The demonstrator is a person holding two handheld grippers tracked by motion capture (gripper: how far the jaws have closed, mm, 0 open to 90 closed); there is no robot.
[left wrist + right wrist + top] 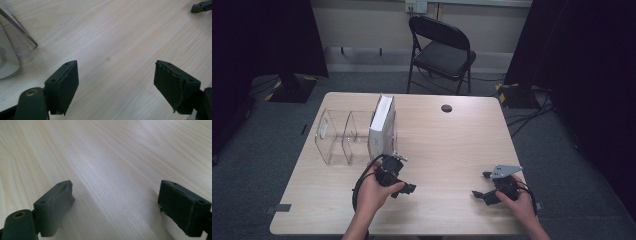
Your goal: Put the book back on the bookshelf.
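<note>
Grey carpet and black curtains framed a pale wooden table (452,145), with a folding chair (439,50) behind it. On the table's left part stood a clear rack (334,137) with upright dividers, and a white book (381,125) stood on edge in its right-hand slot. Just in front of the book, the left gripper (404,189) hovered, jaws apart and empty. Well to the right, near the table's front edge, the right gripper (479,194) rested low, jaws likewise wide and holding nothing. To take the book well, I judged the left gripper should turn toward its near edge, square its jaws to the cover, and close only once the book sat fully between the pads.
</note>
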